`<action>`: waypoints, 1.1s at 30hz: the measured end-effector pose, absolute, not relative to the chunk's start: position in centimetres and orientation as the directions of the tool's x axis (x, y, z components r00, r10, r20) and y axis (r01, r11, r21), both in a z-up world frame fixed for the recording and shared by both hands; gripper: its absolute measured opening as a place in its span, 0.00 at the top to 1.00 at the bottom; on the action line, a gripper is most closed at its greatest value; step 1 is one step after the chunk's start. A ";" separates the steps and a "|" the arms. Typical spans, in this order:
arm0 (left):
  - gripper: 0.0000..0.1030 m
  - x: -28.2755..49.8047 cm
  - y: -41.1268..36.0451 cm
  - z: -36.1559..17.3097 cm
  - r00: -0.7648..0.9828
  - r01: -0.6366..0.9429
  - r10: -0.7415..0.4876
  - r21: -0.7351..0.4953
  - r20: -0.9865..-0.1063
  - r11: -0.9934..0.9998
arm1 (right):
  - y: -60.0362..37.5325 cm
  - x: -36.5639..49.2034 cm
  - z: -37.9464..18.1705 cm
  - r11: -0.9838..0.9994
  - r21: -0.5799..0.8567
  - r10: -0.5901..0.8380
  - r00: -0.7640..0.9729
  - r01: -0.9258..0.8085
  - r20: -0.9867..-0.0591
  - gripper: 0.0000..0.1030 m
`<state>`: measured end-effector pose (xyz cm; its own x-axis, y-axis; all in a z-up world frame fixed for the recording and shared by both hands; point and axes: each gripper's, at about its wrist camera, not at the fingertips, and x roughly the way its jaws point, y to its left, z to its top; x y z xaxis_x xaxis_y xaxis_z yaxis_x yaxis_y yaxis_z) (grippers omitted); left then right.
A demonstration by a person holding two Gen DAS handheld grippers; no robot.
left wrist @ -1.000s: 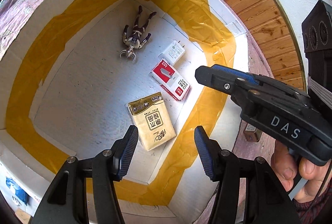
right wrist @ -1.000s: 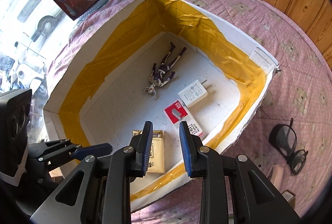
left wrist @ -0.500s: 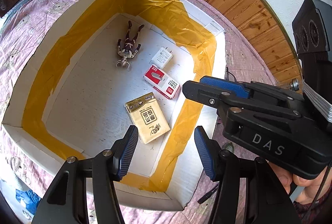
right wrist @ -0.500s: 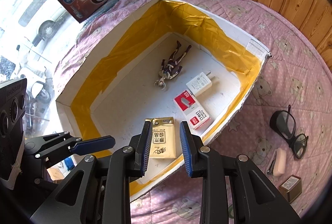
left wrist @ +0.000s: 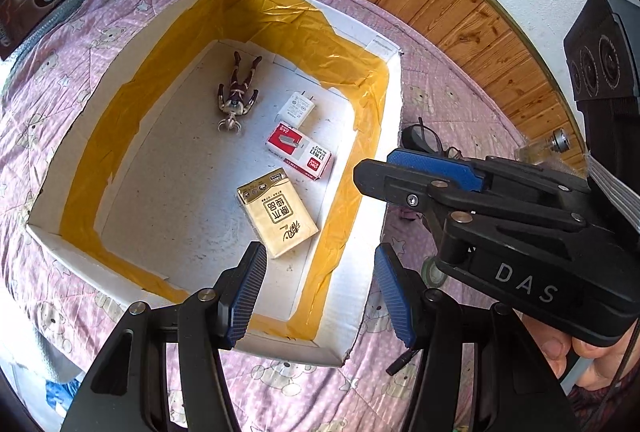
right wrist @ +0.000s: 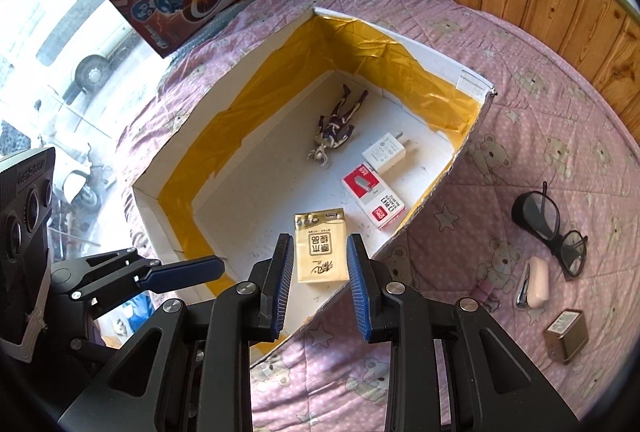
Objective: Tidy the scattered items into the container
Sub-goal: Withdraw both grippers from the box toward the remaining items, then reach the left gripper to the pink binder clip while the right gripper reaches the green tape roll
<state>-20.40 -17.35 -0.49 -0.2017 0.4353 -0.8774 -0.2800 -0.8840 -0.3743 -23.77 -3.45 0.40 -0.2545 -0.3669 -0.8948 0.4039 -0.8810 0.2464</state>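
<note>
Setting: a white box (right wrist: 474, 80) lined with yellow tape sits on a pink bear-print quilt (right wrist: 520, 136), with wood panelling behind.
In the box: a toy figure (right wrist: 336, 130), a white charger (right wrist: 386, 152), a red-and-white staple box (right wrist: 374, 194) and a gold tissue pack (right wrist: 322, 244) lie flat on the floor, apart from one another except that the charger's near edge meets the staple box.
Still out: black glasses (right wrist: 550, 228), a pink eraser (right wrist: 537, 280), a metal clip just beside it, and a small brown box (right wrist: 567, 330) lie on the quilt to the right of the box.
Left gripper (left wrist: 318, 294): fingers spread wide, nothing between them, held above the near wall of the box.
Right gripper (right wrist: 320, 284): fingers parted with nothing held, above the box's near edge; the tissue pack shows through the gap but lies well below.
Change: over the last second both grippers have pulled up and back from the box, so far more quilt is in view, and the right fingers have opened from nearly closed.
Contents: nothing inside has shifted in that time.
Meaning: the drop-off looks finished; the right gripper is probably freed for the glasses or eraser next.
Progress: roughly half done, four in and at least four left.
</note>
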 end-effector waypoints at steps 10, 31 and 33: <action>0.44 -17.4 -15.6 1.1 -0.235 -0.426 0.422 -0.297 -0.876 -0.854 | 0.7 -19.0 0.8 -0.901 0.319 -0.403 -0.298 0.294 -0.865 0.71; 0.44 -12.6 -6.5 -1.7 -0.086 -0.655 0.387 -0.241 -0.918 -0.716 | 15.2 -10.9 -4.8 -0.893 0.430 -0.365 -0.349 -0.131 -0.863 0.71; 0.44 -12.4 -5.5 -2.4 -0.063 -0.665 0.376 -0.242 -0.924 -0.706 | 16.0 -10.4 -5.7 -0.889 0.429 -0.356 -0.343 -0.163 -0.869 0.71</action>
